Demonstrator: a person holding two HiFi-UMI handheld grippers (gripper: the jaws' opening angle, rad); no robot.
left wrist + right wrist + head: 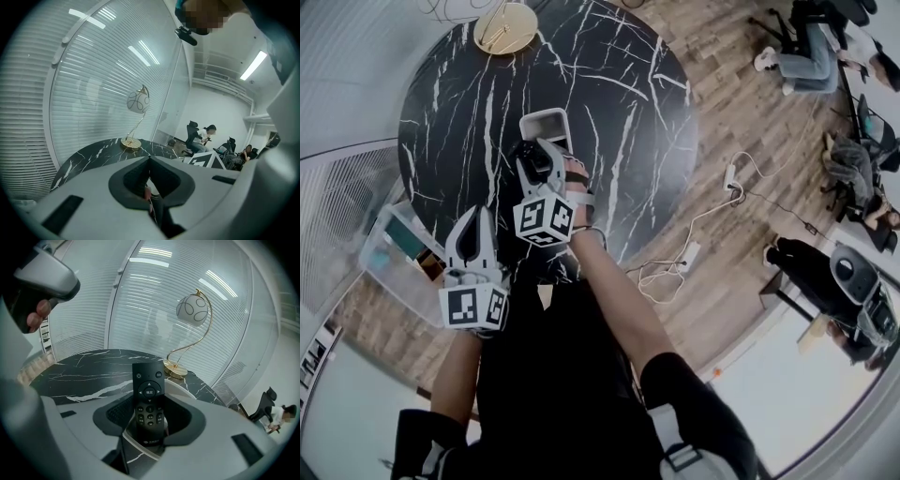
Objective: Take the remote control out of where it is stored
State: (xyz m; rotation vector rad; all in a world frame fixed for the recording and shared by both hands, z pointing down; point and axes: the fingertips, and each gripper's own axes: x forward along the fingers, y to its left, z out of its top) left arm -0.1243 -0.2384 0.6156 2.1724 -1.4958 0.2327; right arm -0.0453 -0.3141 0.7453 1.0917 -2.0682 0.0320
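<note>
Black marble w/ white veins: a round table. A white holder sits approx. at its middle. The remote control stands upright in the holder, buttons facing the right gripper view, lower end still inside the white rim.

The right gripper is over the holder w/ jaws set wide. One pad is on each long side of the remote, and both pads look to touch its edges, so it has hold of the remote.

The left gripper has its jaws closed tip to tip w/ nothing between them. In the head view it's held off the table's near-left edge, above the wood floor.

A gold-stemmed lamp w/ a round white shade stands at the far edge of the table, well apart from the holder.
</note>
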